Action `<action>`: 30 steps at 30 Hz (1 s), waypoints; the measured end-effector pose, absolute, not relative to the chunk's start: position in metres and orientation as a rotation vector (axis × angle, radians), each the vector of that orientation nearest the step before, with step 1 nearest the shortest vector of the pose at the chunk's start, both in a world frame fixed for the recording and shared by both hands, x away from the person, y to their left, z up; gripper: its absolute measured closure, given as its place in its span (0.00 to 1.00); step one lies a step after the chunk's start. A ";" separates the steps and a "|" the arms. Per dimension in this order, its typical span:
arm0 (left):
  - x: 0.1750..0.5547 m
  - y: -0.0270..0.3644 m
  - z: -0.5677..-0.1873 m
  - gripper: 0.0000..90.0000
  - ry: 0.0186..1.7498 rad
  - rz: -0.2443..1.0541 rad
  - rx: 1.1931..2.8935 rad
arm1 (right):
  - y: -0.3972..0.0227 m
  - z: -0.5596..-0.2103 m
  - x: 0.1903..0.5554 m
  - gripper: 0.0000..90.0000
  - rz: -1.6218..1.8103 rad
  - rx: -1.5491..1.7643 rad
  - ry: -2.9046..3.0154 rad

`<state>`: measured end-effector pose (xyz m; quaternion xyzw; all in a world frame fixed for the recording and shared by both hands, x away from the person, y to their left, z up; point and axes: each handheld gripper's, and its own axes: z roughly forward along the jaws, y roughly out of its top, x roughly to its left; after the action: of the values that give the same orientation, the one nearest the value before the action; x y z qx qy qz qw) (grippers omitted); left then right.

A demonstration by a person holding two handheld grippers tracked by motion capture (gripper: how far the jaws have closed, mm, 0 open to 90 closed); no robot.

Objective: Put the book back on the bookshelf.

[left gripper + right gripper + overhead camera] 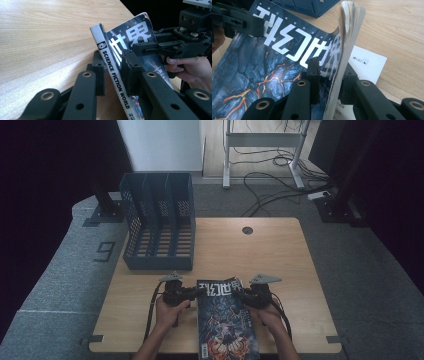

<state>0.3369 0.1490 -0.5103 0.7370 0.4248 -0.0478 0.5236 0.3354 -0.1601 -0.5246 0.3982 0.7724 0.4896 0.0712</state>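
I hold a magazine (pixel 225 320) between my two hand-held grippers at the near edge of the worktop (pixel 280 250). My left hand-held gripper (pixel 112 72) clamps its spine; my right hand-held gripper (pixel 329 75) clamps its page edge. To lift well, I should raise both evenly toward the file rack (pixel 157 220) at far left.

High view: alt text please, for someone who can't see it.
Two hand-held grippers, left gripper and right gripper, clamp opposite edges of a magazine on a wooden table. A blue file rack stands behind, at the table's far left.
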 end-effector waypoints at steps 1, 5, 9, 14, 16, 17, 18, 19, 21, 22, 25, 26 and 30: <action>0.336 0.149 -0.510 0.82 1.017 -0.112 1.763 | -0.160 -0.525 0.335 0.82 1.472 1.199 2.322; 0.335 0.149 -0.508 0.82 1.013 -0.107 1.759 | -0.159 -0.524 0.335 0.82 1.471 1.196 2.319; 0.334 0.148 -0.504 0.83 1.003 -0.088 1.759 | -0.159 -0.522 0.334 0.81 1.483 1.184 2.304; 0.331 0.147 -0.496 0.83 0.985 -0.049 1.765 | -0.159 -0.519 0.334 0.83 1.508 1.179 2.282; 0.331 0.147 -0.491 0.83 0.975 -0.027 1.769 | -0.159 -0.516 0.334 0.83 1.517 1.180 2.269; 0.330 0.148 -0.489 0.83 0.970 -0.021 1.763 | -0.158 -0.514 0.334 0.84 1.517 1.170 2.263; 0.330 0.148 -0.486 0.84 0.967 -0.012 1.760 | -0.157 -0.512 0.334 0.83 1.521 1.163 2.254; 0.330 0.149 -0.484 0.84 0.962 -0.003 1.761 | -0.156 -0.510 0.334 0.83 1.524 1.155 2.244; 0.329 0.150 -0.482 0.84 0.960 0.003 1.759 | -0.155 -0.507 0.334 0.83 1.533 1.145 2.232; 0.328 0.151 -0.481 0.84 0.958 0.011 1.757 | -0.154 -0.506 0.335 0.83 1.539 1.142 2.228; 0.329 0.151 -0.482 0.84 0.971 0.006 1.757 | -0.152 -0.506 0.334 0.86 1.546 1.136 2.226; 0.329 0.151 -0.483 0.84 0.978 0.003 1.760 | -0.152 -0.506 0.333 0.89 1.557 1.128 2.224; 0.332 0.150 -0.485 0.82 0.987 -0.003 1.766 | -0.154 -0.505 0.332 0.92 1.588 1.096 2.234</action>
<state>0.3315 0.1499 -0.4849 0.7400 0.4135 -0.0013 0.5305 0.3321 -0.1538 -0.5051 0.3695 0.7534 0.5356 0.0944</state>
